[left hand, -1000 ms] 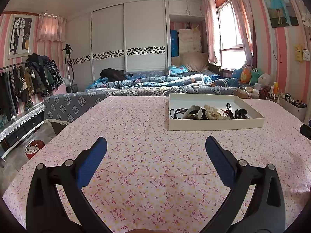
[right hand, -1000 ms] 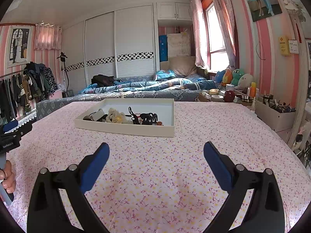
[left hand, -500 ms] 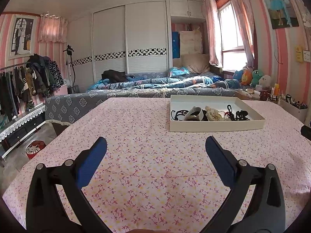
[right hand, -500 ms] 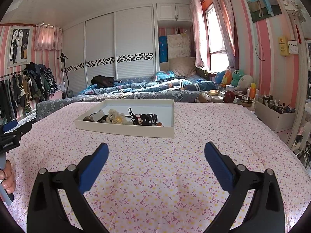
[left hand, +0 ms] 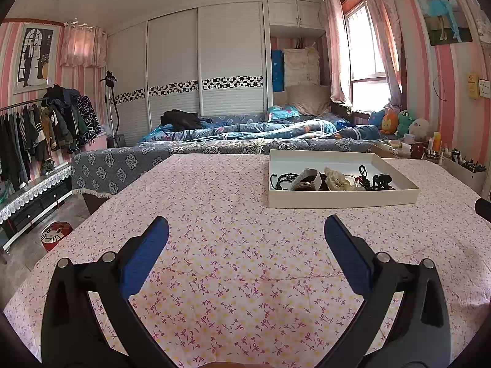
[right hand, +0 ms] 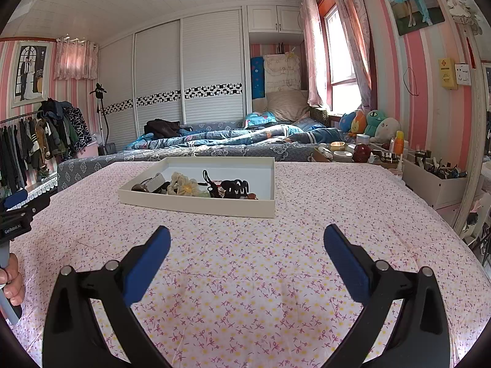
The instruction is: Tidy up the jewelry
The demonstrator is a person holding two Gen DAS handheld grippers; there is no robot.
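Note:
A shallow white tray (left hand: pixel 340 200) stands on the pink flowered tablecloth, right of centre in the left wrist view and left of centre in the right wrist view (right hand: pixel 199 207). In it lie black cords (left hand: pixel 280 180), a cream flower piece (right hand: pixel 184 186) and black hair clips (right hand: pixel 234 187). My left gripper (left hand: pixel 246 230) is open and empty, well short of the tray. My right gripper (right hand: pixel 247 239) is open and empty, also short of the tray. The left gripper's body (right hand: pixel 15 214) shows at the right wrist view's left edge.
The table (right hand: pixel 337 214) is covered by the pink cloth. A white bin of small items (right hand: pixel 435 181) and bottles stand at the table's right side. A bed (left hand: pixel 245 141) lies beyond the far edge. A clothes rack (left hand: pixel 30 128) stands at the left.
Both grippers have tilted slightly, so the tray sits a little lower in both views. Nothing was picked up or let go.

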